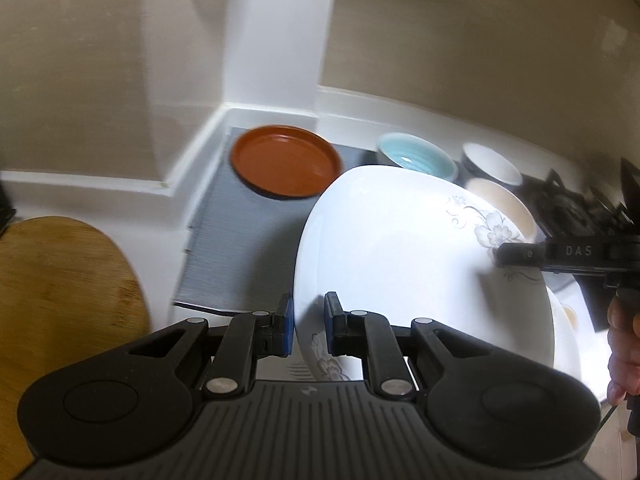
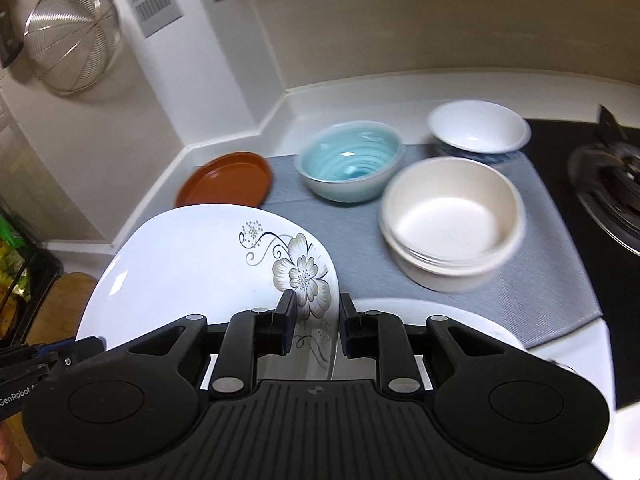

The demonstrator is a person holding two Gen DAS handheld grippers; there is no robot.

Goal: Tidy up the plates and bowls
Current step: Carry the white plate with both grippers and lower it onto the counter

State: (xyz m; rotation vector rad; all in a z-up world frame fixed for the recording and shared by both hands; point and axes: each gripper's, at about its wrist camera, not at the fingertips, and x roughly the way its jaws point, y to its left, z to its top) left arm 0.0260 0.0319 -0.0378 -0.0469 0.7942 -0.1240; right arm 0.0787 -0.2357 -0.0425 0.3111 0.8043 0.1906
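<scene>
A white square plate with a grey flower print (image 1: 400,260) (image 2: 192,264) hangs tilted above the counter, carried between both grippers. My left gripper (image 1: 310,320) is shut on its near left rim. My right gripper (image 2: 314,320) is shut on the opposite rim by the flowers, and it also shows as a black finger (image 1: 520,254) in the left wrist view. On the grey mat (image 1: 240,248) (image 2: 540,280) rest a brown plate (image 1: 286,166) (image 2: 226,180), a light blue bowl (image 1: 416,156) (image 2: 350,160), a cream bowl (image 1: 500,200) (image 2: 452,220) and a white bowl (image 1: 492,164) (image 2: 478,126).
Another white plate (image 2: 440,312) lies under the held one at the mat's near edge. A gas burner (image 2: 612,184) sits to the right. A wooden board (image 1: 60,300) lies at the left. A wire strainer (image 2: 68,36) hangs on the wall. A hand (image 1: 624,352) grips the right tool.
</scene>
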